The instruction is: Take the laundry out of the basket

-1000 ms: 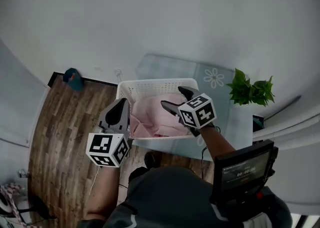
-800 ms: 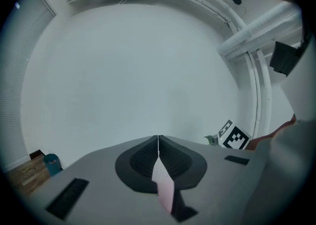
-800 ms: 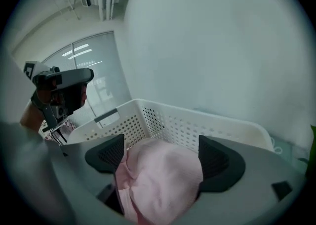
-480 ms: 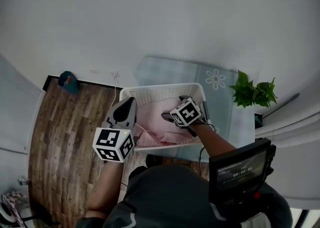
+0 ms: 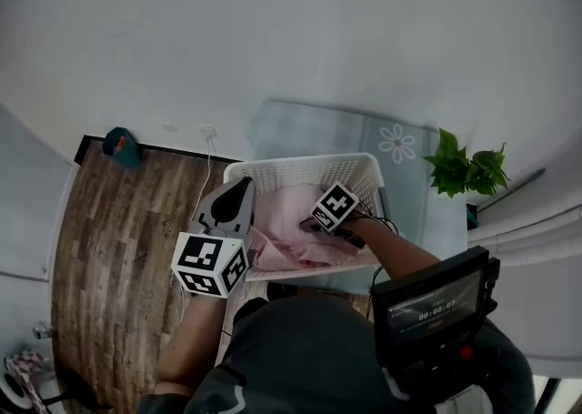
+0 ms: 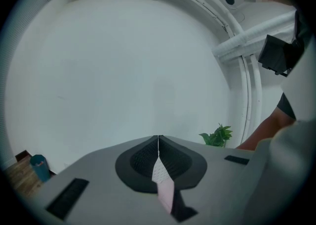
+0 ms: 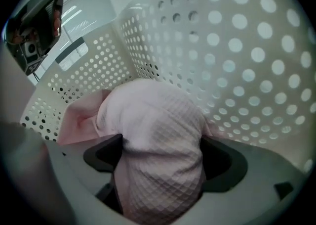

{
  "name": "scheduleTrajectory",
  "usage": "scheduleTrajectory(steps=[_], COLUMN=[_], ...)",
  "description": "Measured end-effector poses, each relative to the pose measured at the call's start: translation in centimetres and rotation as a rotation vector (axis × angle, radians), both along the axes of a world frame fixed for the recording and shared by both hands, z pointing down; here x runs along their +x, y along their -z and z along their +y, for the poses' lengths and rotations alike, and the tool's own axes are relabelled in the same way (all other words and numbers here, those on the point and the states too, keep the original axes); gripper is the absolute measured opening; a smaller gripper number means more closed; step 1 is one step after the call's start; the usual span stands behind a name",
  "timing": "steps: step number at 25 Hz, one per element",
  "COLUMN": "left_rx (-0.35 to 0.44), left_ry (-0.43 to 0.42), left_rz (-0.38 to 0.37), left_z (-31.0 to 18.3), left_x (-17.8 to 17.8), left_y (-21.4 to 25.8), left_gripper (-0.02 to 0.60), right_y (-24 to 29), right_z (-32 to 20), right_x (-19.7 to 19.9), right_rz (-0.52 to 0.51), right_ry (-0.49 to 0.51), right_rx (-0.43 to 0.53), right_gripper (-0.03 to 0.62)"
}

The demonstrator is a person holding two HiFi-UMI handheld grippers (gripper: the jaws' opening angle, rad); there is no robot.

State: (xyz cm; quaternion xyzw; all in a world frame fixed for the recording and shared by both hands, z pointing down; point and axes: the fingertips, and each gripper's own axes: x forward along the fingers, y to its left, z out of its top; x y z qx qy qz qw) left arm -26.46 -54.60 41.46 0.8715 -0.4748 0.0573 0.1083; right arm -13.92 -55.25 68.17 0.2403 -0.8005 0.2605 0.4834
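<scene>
While the pink waffle-textured cloth [image 5: 289, 221] lies heaped in the white perforated plastic basket [image 5: 300, 165], filling most of its floor, my right gripper [image 5: 314, 224] is down inside the basket. Its jaws are spread as wide as they go, one on each side of a rounded hump of that cloth. The hump bulges up between the dark pads [image 7: 224, 162], and the basket's dotted wall rises close behind it. My left gripper [image 5: 244, 186] is at the basket's left rim with its jaws pressed together, and a thin fold of the pink cloth is pinched in the seam between them. The basket sits on a pale blue mat with a daisy print [image 5: 393, 142]. A green leafy plant [image 5: 468, 171] stands off the mat's right edge, and brown wood-plank flooring [image 5: 118, 221] spreads to the left.
</scene>
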Motion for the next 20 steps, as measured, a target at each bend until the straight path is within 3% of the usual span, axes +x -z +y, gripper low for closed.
scheduleTrajectory(steps=[4, 10, 17, 20], left_rx=[-0.005, -0.019, -0.018, -0.019], left_ry=[-0.009, 0.020, 0.024, 0.051], left_rz=[-0.006, -0.004, 0.003, 0.005], left_z=[-0.2, -0.4, -0.2, -0.2], left_x=[-0.3, -2.0, -2.1, -2.9], left_y=[-0.2, -0.8, -1.0, -1.1], left_gripper=[0.011, 0.011, 0.011, 0.011], right_y=[-1.3, -2.3, -2.6, -2.4], right_z=[0.3, -0.2, 0.5, 0.7], right_x=[-0.6, -1.3, -2.7, -3.5], right_rz=[-0.014, 0.019, 0.000, -0.031], right_ry=[0.012, 0.018, 0.035, 0.018], right_rx=[-0.080, -0.065, -0.100, -0.091], right_gripper=[0.480, 0.477, 0.322, 0.288])
